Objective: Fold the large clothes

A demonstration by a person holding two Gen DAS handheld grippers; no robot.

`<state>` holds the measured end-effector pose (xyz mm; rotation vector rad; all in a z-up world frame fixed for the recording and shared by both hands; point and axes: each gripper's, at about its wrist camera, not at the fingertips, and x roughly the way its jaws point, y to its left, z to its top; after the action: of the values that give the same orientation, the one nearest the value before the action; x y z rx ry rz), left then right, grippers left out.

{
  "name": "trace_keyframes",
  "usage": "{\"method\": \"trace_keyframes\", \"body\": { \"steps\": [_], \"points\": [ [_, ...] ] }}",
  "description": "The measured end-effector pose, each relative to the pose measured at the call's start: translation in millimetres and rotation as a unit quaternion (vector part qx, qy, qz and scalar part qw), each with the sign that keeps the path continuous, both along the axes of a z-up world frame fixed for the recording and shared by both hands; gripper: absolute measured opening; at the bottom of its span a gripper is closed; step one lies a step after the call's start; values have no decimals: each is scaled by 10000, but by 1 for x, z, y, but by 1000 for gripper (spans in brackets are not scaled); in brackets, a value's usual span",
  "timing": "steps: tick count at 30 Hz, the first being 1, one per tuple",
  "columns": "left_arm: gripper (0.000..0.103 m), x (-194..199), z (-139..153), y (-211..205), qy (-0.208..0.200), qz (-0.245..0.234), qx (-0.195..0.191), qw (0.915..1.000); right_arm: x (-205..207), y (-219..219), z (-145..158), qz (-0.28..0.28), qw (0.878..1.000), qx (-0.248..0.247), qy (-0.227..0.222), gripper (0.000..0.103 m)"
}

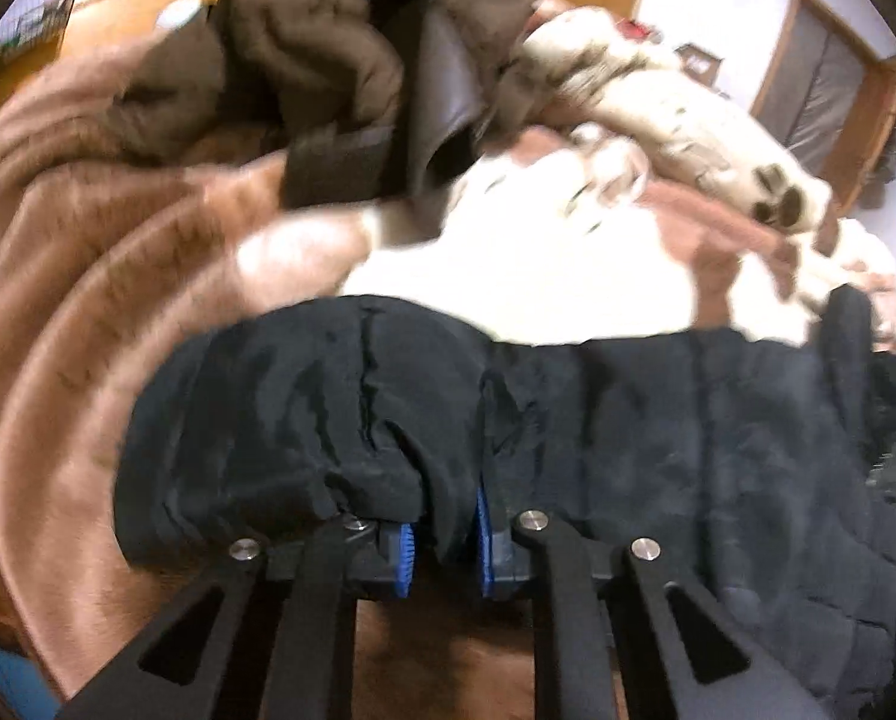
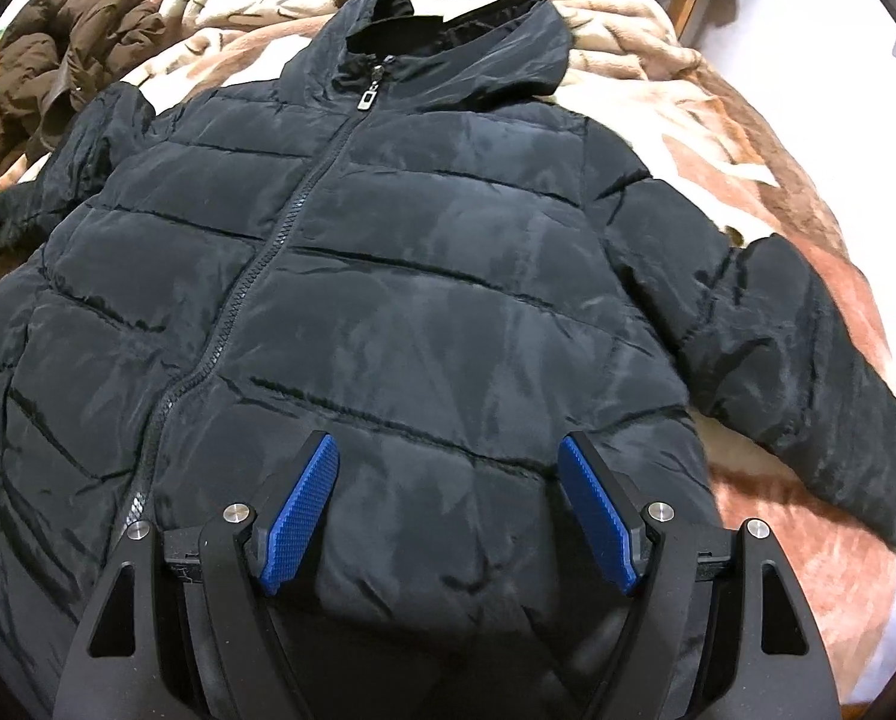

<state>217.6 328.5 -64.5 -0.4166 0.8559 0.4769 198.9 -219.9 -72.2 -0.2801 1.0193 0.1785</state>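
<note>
Black nylon: the black puffer jacket [image 2: 388, 276] lies front up and zipped on the bed, spread almost flat, with quilted horizontal seams and a slight shine.
Place of jacket: on the plush blanket [image 2: 748, 138], hood [image 2: 466, 24] toward the far end, hem near the right gripper.
Left gripper [image 1: 445, 540]: the jaws are pressed together on a bunched fold of the black jacket fabric; only thin strips of the blue pads [image 1: 404, 558] show beside the cloth.
Right gripper [image 2: 448, 516]: the jaws stand wide apart over the lower front panel, holding nothing; the blue pads [image 2: 301, 510] are ribbed with a fine grid.
Only in right view: the whole jacket shape, the metal zipper pull [image 2: 369, 101] at the collar, the toothed zipper line curving down the front, the right sleeve [image 2: 808, 372] stretched out to the side.
Only in left view: the pinched fabric from close, wrinkled and gathered; a wooden door frame [image 1: 832, 102] behind; the picture is blurred.
In both views: a brown padded coat [image 2: 64, 66] crumpled in a heap at the far side of the bed, apart from the black jacket.
Blanket texture: soft, furry, in tan, cream and pinkish brown, with dark paw-print marks [image 1: 784, 198].
</note>
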Motion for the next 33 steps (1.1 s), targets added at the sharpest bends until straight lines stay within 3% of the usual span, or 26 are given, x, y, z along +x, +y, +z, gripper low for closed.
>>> {"method": "trace_keyframes", "body": {
  "steps": [4,9,13,18,24,27,29,33],
  "points": [
    [16,-7,64,-26,-505,-352,97,9981,-11,-9,9,-62,9999,111,-69,76],
    [16,-10,140,-90,-1074,-1145,217,9874,-26,-23,24,-145,9991,334,-216,76],
    [16,3,164,-154,-1171,-1899,271,9744,-35,-39,33,-264,9976,570,-292,76],
    [16,35,144,-233,-948,-2644,72,9597,-42,-65,32,-490,9947,876,-233,76],
    [19,73,84,-316,-472,-3318,-182,9420,-44,-89,20,-685,9909,1158,-112,76],
    [39,81,53,-345,-284,-3524,-661,9331,-41,-98,14,-779,9889,1268,-58,76],
    [67,86,42,-360,-295,-3622,-929,9270,-40,-102,12,-835,9876,1330,-44,76],
    [75,78,47,-385,-437,-3906,-1316,9101,-38,-108,14,-917,9861,1382,-75,76]
  ]
}}
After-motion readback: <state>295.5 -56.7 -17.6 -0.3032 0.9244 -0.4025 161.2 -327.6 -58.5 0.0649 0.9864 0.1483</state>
